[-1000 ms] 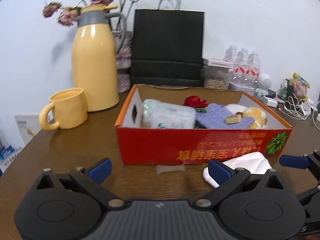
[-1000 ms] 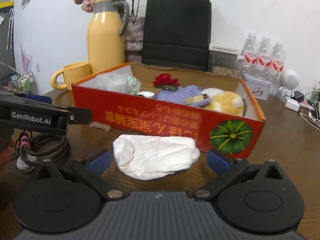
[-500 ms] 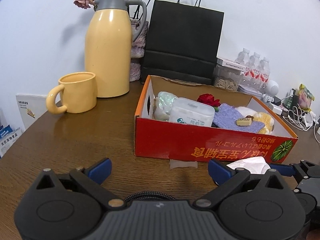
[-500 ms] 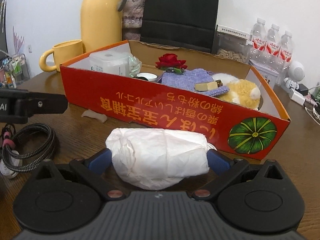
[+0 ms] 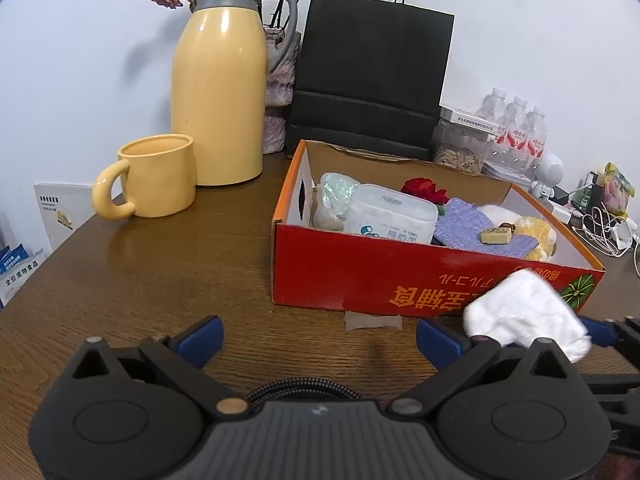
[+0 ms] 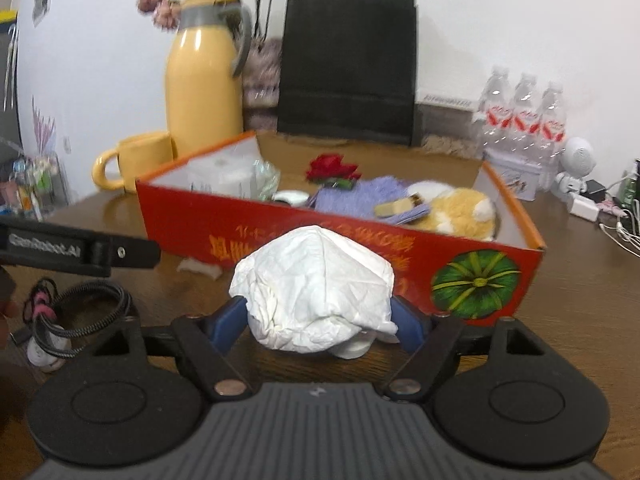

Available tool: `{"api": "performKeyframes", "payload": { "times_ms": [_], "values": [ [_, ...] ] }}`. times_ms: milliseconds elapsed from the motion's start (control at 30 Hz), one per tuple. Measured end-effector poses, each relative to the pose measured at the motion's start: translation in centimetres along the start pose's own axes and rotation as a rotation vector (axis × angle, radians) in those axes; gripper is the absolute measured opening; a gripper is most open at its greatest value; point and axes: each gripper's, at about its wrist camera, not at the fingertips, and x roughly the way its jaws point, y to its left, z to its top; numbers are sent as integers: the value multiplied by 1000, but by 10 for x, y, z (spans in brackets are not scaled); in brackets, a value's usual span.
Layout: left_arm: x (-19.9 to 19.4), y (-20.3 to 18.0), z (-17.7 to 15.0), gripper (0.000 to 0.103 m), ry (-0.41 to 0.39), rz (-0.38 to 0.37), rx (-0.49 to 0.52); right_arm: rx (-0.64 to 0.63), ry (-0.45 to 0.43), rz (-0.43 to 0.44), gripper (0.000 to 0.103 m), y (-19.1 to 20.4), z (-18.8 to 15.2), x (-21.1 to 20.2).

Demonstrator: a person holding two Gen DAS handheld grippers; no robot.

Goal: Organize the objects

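Note:
A crumpled white paper bundle [image 6: 316,284] sits between the blue pads of my right gripper [image 6: 318,322]. The jaws are closing and both pads press into its sides, bunching it taller. From the left wrist view the bundle [image 5: 524,312] hangs just in front of the red cardboard box's [image 5: 400,276] front wall, near the right end. The box [image 6: 192,220] holds a red flower, a clear plastic tub, a purple cloth and a yellow plush toy. My left gripper [image 5: 318,336] stands open over bare wood, left of the bundle, with nothing between its fingers.
A yellow mug [image 5: 156,176] and a tall yellow thermos [image 5: 218,80] stand left of the box, with a black paper bag [image 5: 372,80] behind it. Water bottles [image 5: 516,128] and chargers are at the right. A coiled black cable [image 6: 76,312] lies at the near left, and a strip of tape [image 5: 372,322] by the box.
The right gripper's pads have come in from wide apart onto the white bundle, squeezing it narrower and taller, and it now sits higher against the box front. The left gripper stays open.

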Motion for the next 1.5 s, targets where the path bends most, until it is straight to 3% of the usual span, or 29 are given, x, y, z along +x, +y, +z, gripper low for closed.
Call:
{"api": "performKeyframes", "payload": {
  "times_ms": [133,400,633,800,900,1100,1233,1333,1500],
  "values": [
    [3,0,-1,103,8,3,1,39,-56,-21,81,-21,-4,-22],
    [7,-10,-3,103,8,9,32,119,-64,-103,83,-70,-19,-45],
    [19,-37,-4,103,28,-16,38,156,-70,-140,84,-80,-23,-48],
    [32,-52,-1,98,27,70,29,151,-79,-129,84,-79,-24,-51],
    [44,-55,1,89,55,119,13,151,-78,-117,84,-78,-23,-50],
    [55,-58,1,71,70,117,27,143,-84,-100,84,-76,-23,-52],
    [51,-61,1,26,57,75,52,142,-79,-98,84,-76,-23,-51],
    [47,-62,0,5,54,43,61,142,-78,-98,84,-76,-23,-51],
    [37,-67,-2,4,22,49,99,142,-79,-98,84,-76,-24,-51]
  ]
}}
